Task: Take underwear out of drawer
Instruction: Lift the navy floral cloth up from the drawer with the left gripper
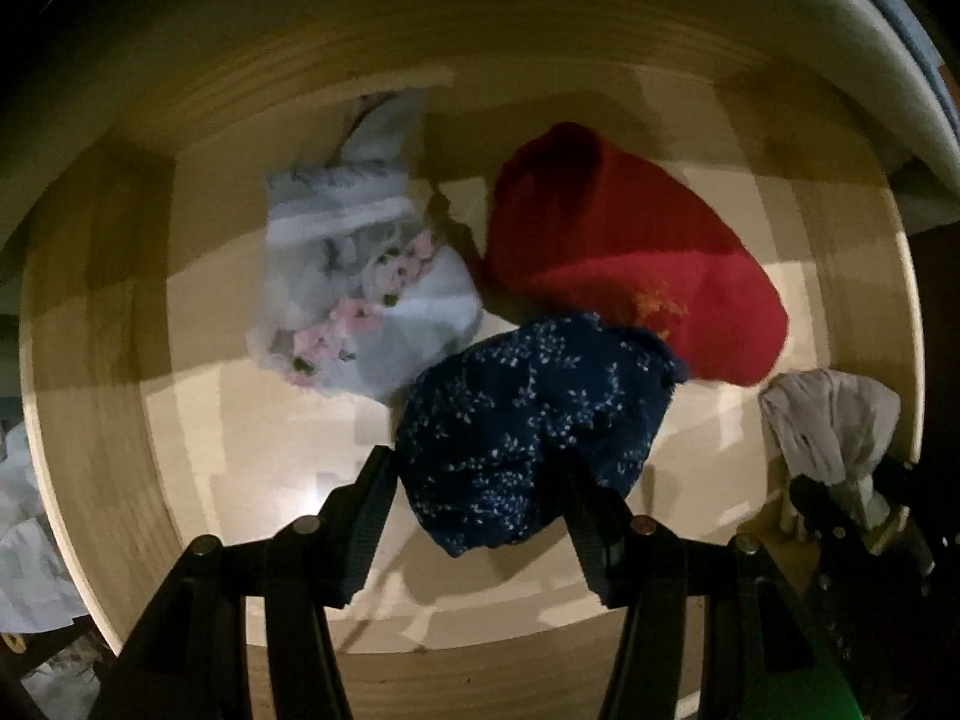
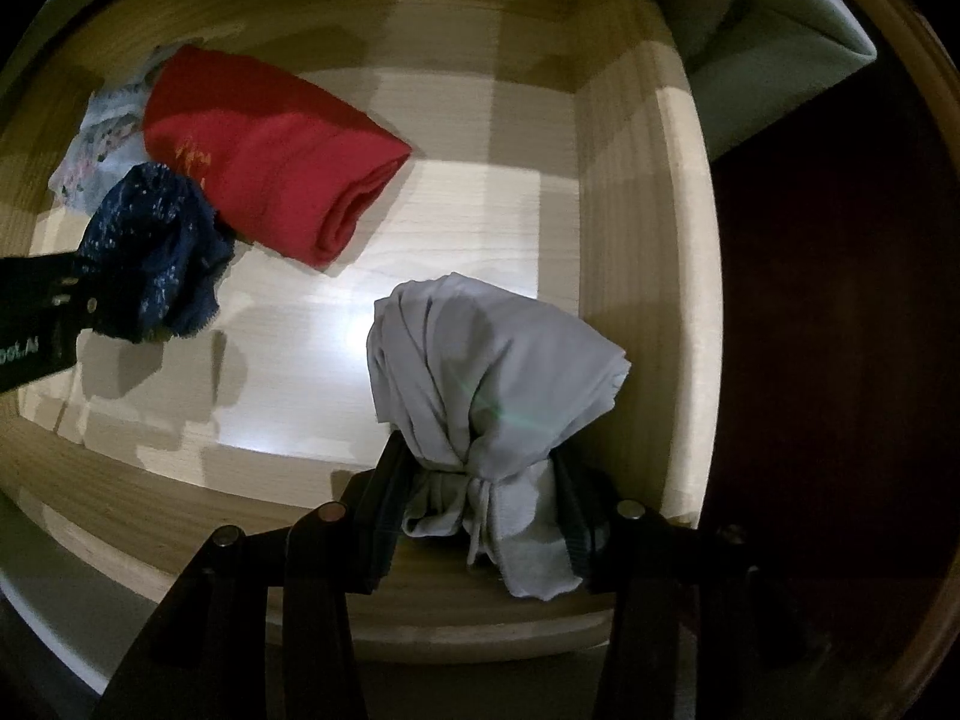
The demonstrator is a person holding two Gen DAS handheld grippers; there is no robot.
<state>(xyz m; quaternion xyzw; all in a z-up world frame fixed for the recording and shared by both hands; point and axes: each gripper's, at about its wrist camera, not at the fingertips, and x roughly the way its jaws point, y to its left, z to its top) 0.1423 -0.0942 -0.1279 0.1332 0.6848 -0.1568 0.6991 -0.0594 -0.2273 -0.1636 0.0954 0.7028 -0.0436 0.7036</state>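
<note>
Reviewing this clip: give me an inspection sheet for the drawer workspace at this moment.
Surface: pale wooden drawer, floor mostly bare, lit by glare.
Job's things: red folded garment and floral white garment lie on the floor; navy patterned garment and grey garment are gripped.
Clutter: pale fabric outside the drawer's wall.
Grippers: left gripper shut on the navy garment; right gripper shut on the bunched grey garment.
Cables: nothing seen.
Surroundings: dark; a light panel edge above the drawer.

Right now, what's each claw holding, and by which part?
Left claw: navy speckled underwear, pinched at its bunched near end. Right claw: grey underwear, gripped at its gathered neck, bulk hanging beyond.
</note>
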